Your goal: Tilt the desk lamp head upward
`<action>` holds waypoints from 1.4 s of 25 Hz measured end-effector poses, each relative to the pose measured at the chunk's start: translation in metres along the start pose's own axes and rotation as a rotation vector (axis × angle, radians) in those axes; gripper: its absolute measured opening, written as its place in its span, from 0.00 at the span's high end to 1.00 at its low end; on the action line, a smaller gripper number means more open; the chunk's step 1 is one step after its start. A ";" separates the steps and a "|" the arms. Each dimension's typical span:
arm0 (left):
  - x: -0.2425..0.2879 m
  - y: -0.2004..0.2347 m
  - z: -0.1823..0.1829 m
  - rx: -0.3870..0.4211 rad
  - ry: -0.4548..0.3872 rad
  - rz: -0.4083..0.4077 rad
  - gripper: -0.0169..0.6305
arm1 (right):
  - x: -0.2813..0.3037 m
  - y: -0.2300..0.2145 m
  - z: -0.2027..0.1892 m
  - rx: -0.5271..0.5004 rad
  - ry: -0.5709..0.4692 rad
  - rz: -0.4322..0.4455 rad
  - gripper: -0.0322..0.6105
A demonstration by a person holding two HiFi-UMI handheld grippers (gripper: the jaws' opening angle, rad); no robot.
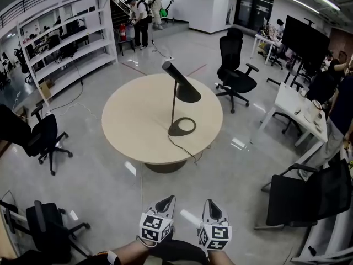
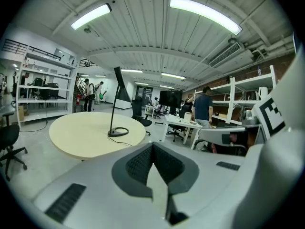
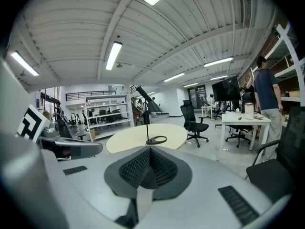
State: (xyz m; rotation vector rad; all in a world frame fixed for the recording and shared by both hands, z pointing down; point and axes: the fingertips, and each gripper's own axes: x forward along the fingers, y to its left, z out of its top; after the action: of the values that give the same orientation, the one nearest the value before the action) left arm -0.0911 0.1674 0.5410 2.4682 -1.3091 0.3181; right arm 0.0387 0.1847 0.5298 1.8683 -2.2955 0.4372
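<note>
I held my left tool (image 1: 165, 203) and my right tool (image 1: 212, 204) side by side, low and close to my body. The jaws of each were pressed together with nothing between them. The lamp (image 1: 174, 101) stood well ahead of both tools, across a stretch of floor, on the round bench (image 1: 132, 120), toward its right side. Its thin stem rose from a ring-shaped base (image 1: 182, 127), and the cone-shaped lamp head (image 1: 182, 85) slanted downward over the bench. A cord (image 1: 185, 149) ran from the base toward my tools, over the bench edge. A black office chair (image 1: 234, 70) stood beyond the bench, to the right.
</note>
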 end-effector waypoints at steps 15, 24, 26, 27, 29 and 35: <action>0.159 0.131 0.126 0.049 -0.095 -0.097 0.90 | 0.220 -0.010 0.104 -0.060 -0.022 -0.025 0.93; 0.219 0.170 0.150 0.001 -0.099 -0.119 0.90 | 0.291 -0.017 0.150 -0.133 -0.026 -0.002 0.93; 0.235 0.173 0.151 0.001 -0.091 -0.103 0.90 | 0.307 -0.026 0.152 -0.139 -0.025 0.020 0.93; 0.243 0.174 0.152 0.002 -0.087 -0.090 0.90 | 0.315 -0.032 0.152 -0.139 -0.025 0.035 0.93; 0.262 0.176 0.154 0.002 -0.086 -0.053 0.90 | 0.335 -0.047 0.152 -0.135 -0.023 0.069 0.93; 0.313 0.179 0.176 -0.014 -0.085 0.101 0.90 | 0.394 -0.085 0.169 -0.126 -0.022 0.214 0.93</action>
State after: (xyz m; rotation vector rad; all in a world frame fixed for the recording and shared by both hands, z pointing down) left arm -0.0596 -0.2322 0.5189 2.4329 -1.4690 0.2302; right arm 0.0490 -0.2512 0.4980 1.5856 -2.4852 0.2910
